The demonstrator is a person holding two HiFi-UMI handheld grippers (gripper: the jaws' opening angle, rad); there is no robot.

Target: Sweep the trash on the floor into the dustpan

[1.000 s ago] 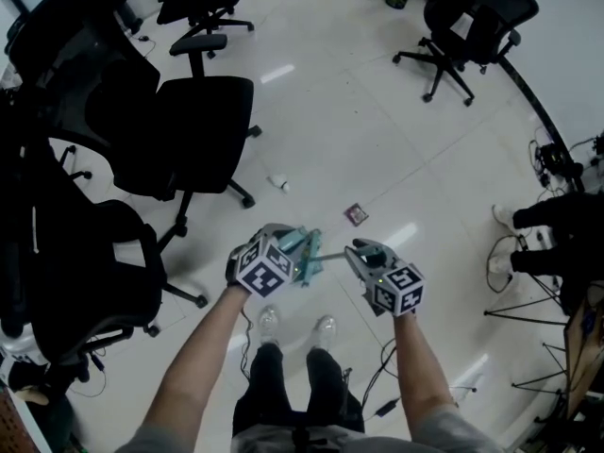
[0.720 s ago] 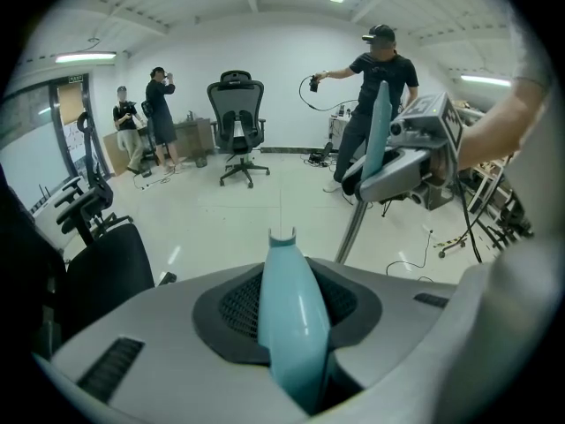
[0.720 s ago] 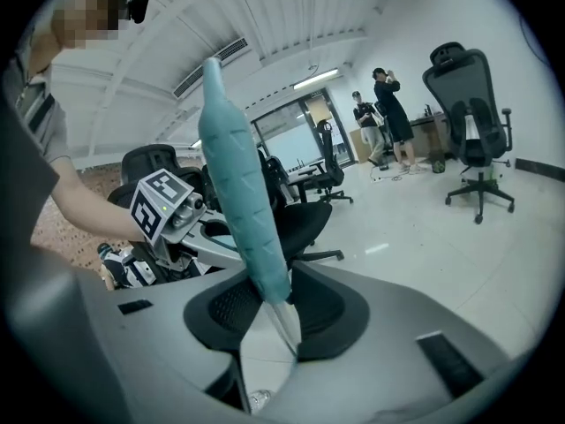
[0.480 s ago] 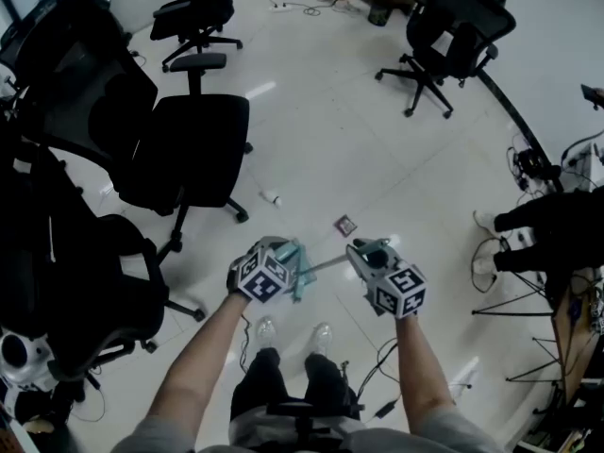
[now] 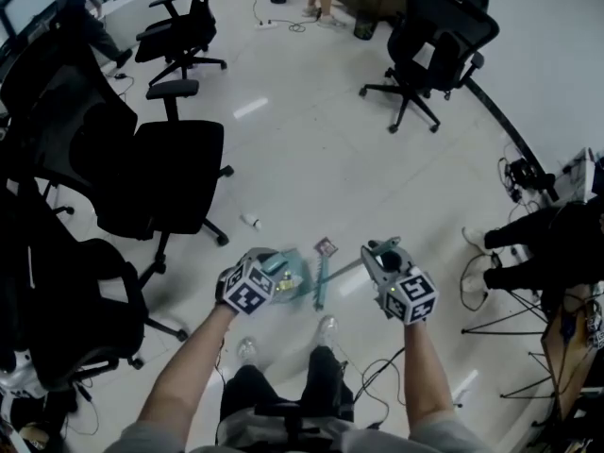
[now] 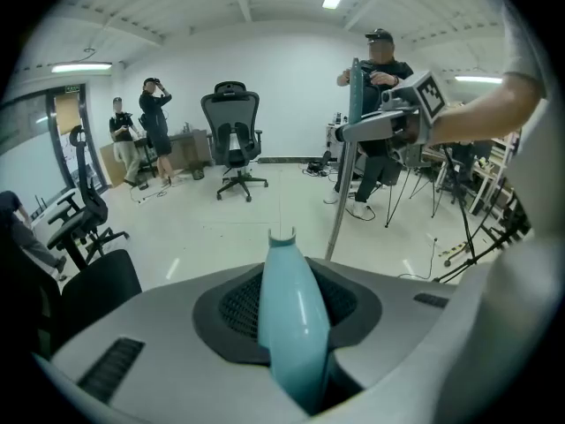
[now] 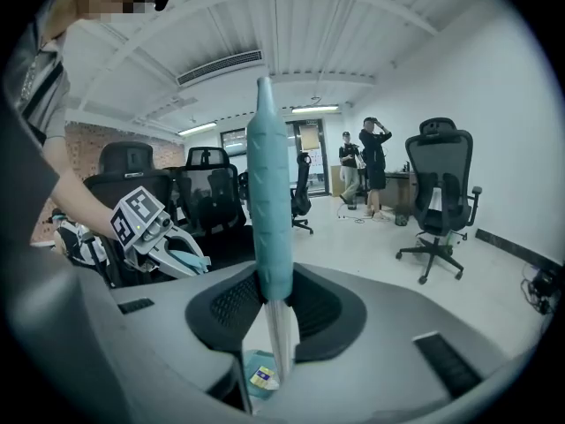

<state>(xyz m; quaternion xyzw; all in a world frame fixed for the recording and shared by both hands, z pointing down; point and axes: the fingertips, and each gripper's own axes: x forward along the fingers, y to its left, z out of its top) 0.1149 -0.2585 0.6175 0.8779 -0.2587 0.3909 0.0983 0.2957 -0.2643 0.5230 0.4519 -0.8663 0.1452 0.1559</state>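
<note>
Approach nearly complete: my left gripper (image 5: 274,267), fingers clamped on the pale blue handle (image 6: 291,316) of the teal plastic dustpan (image 5: 293,276), and my right gripper (image 5: 376,256), whose fingers have just been closing on the teal-sleeved metal broom pole (image 5: 342,270) between them, now stand just beside the small dark square packet (image 5: 326,246) on the pale floor (image 5: 311,159). A second ago it lay well ahead. A small white scrap (image 5: 250,221) waits nearer the black office chair (image 5: 165,177). In the pan: seemingly one yellow-and-white wrapper (image 7: 259,376). Sweeping, I judge, can begin.
</note>
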